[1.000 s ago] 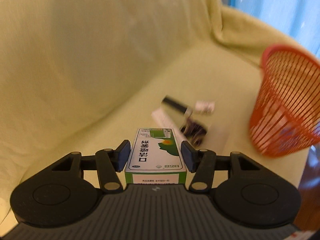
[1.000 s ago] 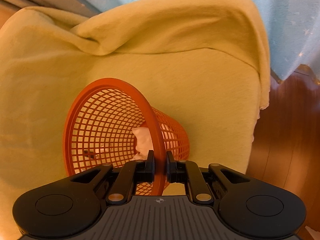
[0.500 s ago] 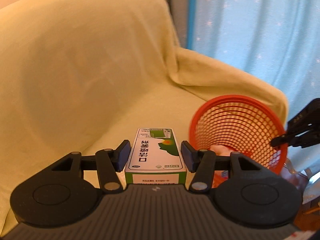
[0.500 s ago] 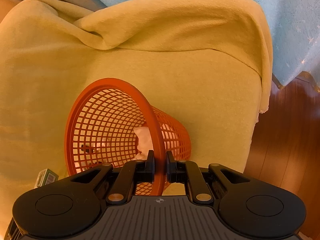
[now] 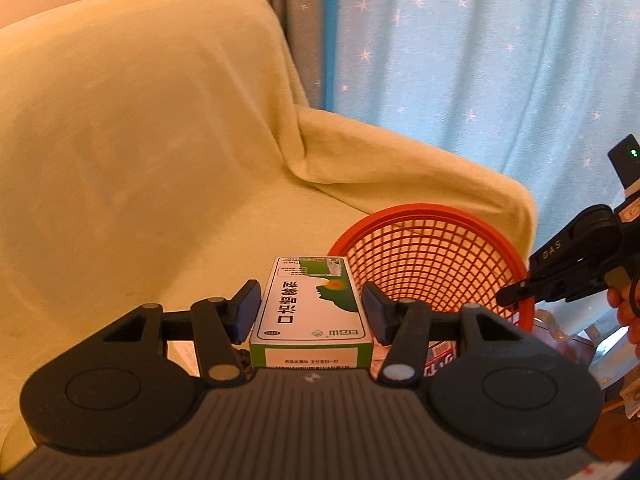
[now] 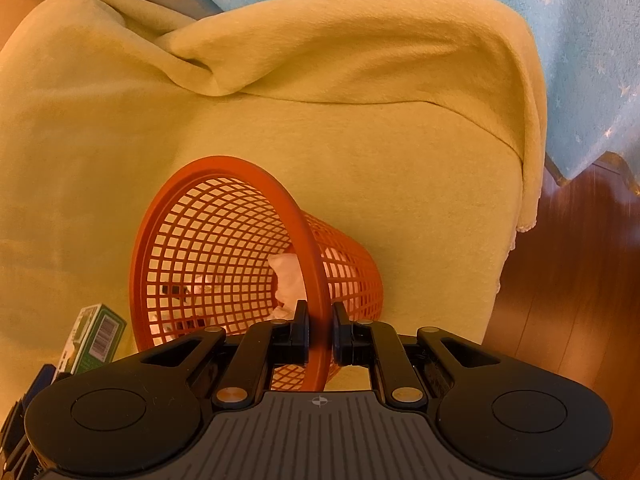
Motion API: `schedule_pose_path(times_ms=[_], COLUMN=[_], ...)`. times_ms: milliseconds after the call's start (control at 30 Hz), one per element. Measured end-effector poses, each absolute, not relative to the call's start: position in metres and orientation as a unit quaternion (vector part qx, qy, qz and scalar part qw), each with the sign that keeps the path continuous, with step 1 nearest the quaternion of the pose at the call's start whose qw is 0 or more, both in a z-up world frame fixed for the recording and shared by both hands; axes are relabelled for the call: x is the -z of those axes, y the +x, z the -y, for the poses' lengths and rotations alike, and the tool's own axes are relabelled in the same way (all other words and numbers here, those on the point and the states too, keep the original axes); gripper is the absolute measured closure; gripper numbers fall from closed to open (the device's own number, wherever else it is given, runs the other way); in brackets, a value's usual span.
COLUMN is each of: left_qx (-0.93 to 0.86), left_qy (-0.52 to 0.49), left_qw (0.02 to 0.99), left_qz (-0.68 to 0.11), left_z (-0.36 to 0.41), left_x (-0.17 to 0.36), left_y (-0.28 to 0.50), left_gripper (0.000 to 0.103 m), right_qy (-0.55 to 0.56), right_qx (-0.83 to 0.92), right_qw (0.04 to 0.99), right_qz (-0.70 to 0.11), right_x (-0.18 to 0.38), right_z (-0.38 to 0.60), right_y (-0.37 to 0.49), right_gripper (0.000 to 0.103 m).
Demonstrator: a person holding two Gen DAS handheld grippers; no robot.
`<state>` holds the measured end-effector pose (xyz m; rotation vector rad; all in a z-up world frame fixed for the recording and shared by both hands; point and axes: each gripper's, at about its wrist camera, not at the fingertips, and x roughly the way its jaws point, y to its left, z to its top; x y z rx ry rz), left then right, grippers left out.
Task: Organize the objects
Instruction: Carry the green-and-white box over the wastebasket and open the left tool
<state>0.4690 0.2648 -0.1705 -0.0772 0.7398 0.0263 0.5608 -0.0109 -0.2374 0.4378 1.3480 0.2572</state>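
Observation:
My left gripper [image 5: 310, 306] is shut on a green and white medicine box [image 5: 312, 304], held flat just left of the orange mesh basket [image 5: 436, 260]. The same box [image 6: 94, 338] shows at the lower left of the right wrist view, beside the basket's mouth. My right gripper [image 6: 320, 330] is shut on the rim of the basket [image 6: 224, 248], which is tilted with its mouth turned left. Inside the basket lie a white crumpled item [image 6: 290, 280] and small dark pieces [image 6: 176, 291]. The right gripper [image 5: 520, 294] also appears at the right edge of the left wrist view.
A sofa under a yellow-green blanket [image 5: 140, 140] fills both views, with its armrest [image 6: 360, 52] behind the basket. Blue star-patterned curtains [image 5: 480, 60] hang beyond. Wooden floor [image 6: 572, 300] lies right of the sofa edge. A hand [image 5: 628, 308] holds the right gripper.
The left gripper has swung right with the box, from over the sofa seat's loose items to beside the basket's mouth. The box has come into the right wrist view. The basket stays gripped.

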Motion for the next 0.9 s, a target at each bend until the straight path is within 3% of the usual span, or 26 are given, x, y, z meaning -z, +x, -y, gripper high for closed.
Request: schedule_pose_path(times_ms=[767,900], left_qx=[0.041,0.044], left_qy=[-0.044,-0.049], left_qw=[0.928,0.929], left_qz=[-0.368,-0.364], left_z=[-0.241,-0.238], left_x=[0.174,0.173], left_y=[0.486,0.489], left_gripper=[0.052,0.056], right_qy=[0.187,0.191], right_qx=[-0.125,-0.121], right_qw=[0.754,0.753], right_qz=[-0.617,-0.617], right_x=[0.233,0.235], right_z=[0.015,0.017], right_y=[0.554,0.554], right_gripper=[0.096,0.096])
